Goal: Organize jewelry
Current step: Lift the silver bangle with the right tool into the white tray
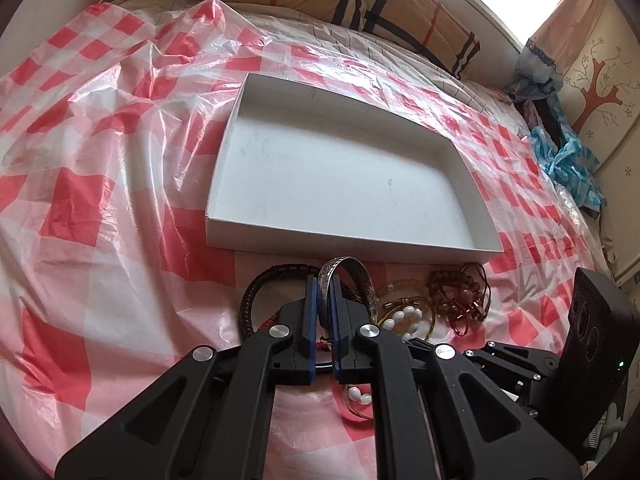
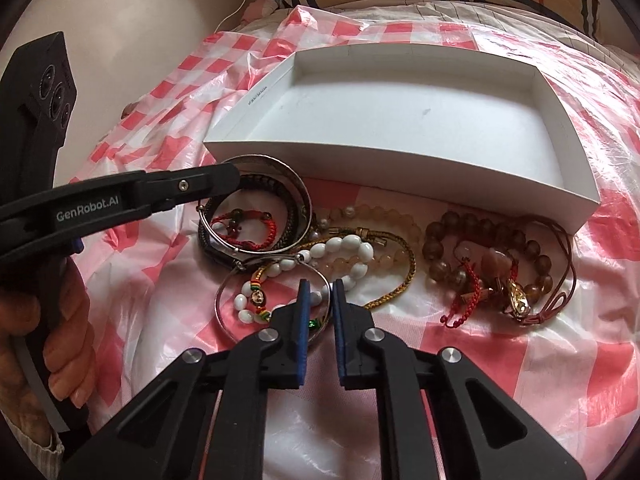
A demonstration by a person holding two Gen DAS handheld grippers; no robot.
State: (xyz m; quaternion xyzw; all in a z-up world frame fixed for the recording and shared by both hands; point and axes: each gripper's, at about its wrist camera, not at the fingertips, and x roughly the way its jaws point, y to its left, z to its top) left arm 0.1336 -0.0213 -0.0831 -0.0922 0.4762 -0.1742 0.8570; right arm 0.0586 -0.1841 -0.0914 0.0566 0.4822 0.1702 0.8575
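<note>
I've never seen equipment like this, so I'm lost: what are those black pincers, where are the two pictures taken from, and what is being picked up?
No robot here: a person holds two black hand-held grippers, each carrying a camera looking along its fingers. The left gripper has closed its blue pads on a wide engraved silver bangle. The right gripper is open above a thin wire bangle, holding nothing. On the red-and-white checked plastic sheet lie white bead bracelets, brown bead bracelets and a braided black cord bracelet, in front of an empty white cardboard tray.
</note>
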